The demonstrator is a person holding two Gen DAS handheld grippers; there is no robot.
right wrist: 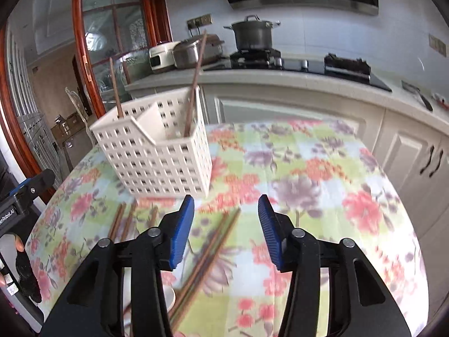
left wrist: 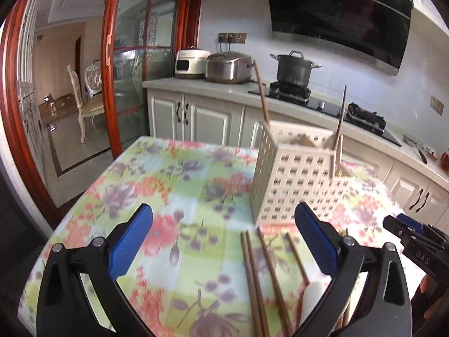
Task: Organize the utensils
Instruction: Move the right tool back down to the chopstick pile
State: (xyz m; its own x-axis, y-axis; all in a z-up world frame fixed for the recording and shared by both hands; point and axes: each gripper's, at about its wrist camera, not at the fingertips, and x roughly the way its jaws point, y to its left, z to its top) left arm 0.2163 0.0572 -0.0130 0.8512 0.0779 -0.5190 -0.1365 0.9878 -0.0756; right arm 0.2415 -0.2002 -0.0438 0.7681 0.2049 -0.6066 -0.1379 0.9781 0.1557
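A white perforated utensil holder (left wrist: 297,179) stands on the floral tablecloth (left wrist: 157,185), with two brown chopsticks (left wrist: 261,92) upright in it. It also shows in the right wrist view (right wrist: 160,157). Several loose brown chopsticks (left wrist: 258,280) and a white spoon (left wrist: 311,295) lie on the cloth in front of the holder. My left gripper (left wrist: 223,238) is open and empty above them. My right gripper (right wrist: 226,230) is open and empty above a pair of chopsticks (right wrist: 207,255). The other gripper shows at the right edge of the left wrist view (left wrist: 412,236).
Behind the table runs a kitchen counter (left wrist: 196,87) with a rice cooker (left wrist: 227,67), a white appliance (left wrist: 190,63) and a pot (left wrist: 294,67) on a gas hob. White cabinets stand below it. A glass door with a red frame (left wrist: 112,84) is at left.
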